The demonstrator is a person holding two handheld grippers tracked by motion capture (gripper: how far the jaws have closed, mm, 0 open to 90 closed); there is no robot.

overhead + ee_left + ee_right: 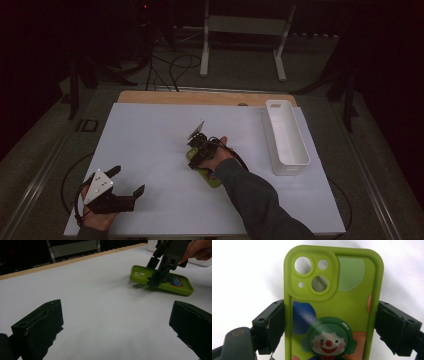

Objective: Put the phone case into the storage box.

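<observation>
A lime-green phone case with a clown picture lies back-up on the white table, near its middle. My right gripper points down over it, and its two black jaws press on the case's long edges, one on each side. From the left gripper view, the case rests flat on the table with the right gripper tilted onto it. My left gripper sits at the front left of the table, open with nothing between its jaws.
A long white bin stands along the right side of the table. A wooden strip edges the far side. Cables and a white metal frame stand on the dark floor beyond.
</observation>
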